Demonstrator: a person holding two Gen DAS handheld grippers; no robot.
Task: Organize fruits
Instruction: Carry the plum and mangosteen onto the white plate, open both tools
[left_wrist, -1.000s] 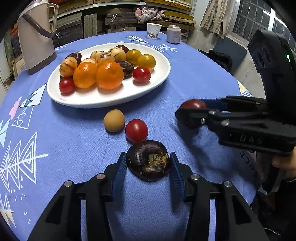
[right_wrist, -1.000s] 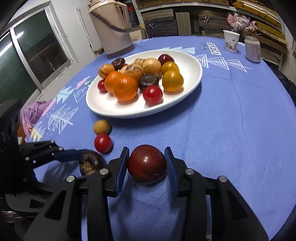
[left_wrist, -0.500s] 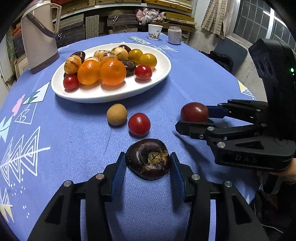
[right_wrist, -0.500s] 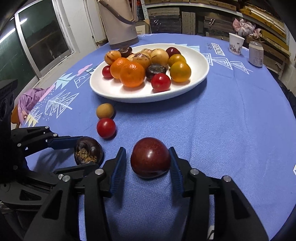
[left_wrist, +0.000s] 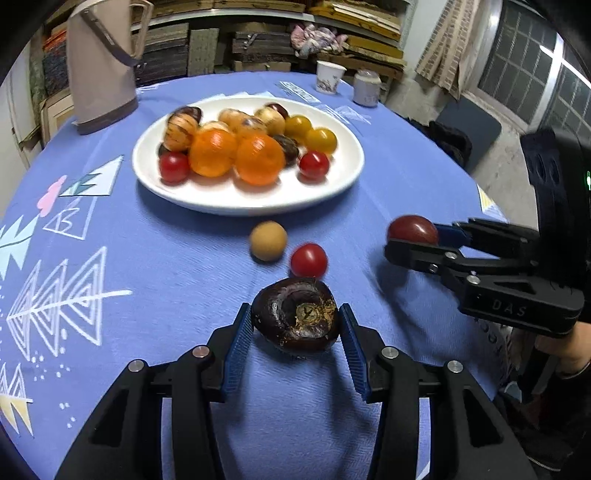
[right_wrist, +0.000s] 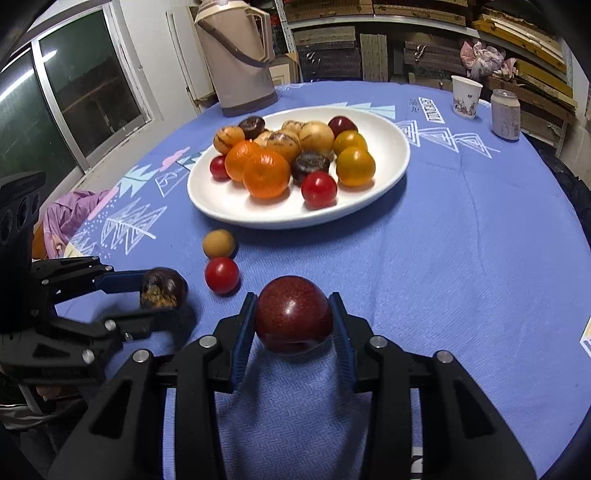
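Note:
My left gripper (left_wrist: 293, 334) is shut on a dark purple-brown fruit (left_wrist: 295, 319) and holds it just above the blue cloth; it also shows in the right wrist view (right_wrist: 162, 288). My right gripper (right_wrist: 293, 323) is shut on a dark red plum (right_wrist: 293, 314), which also shows in the left wrist view (left_wrist: 412, 229). A white plate (left_wrist: 229, 201) ahead holds oranges, red and yellow tomatoes and several brown fruits. A tan round fruit (left_wrist: 267, 240) and a red tomato (left_wrist: 308, 259) lie loose on the cloth between plate and grippers.
A beige thermos jug (left_wrist: 101, 66) stands at the back left of the round table. A paper cup (left_wrist: 328, 76) and a small jar (left_wrist: 365, 88) stand at the far edge. Shelves of boards lie behind. The table edge drops off at the right.
Both grippers have lifted and drawn back a little with their fruits held. The plate and loose fruits now sit farther ahead and lower in view.

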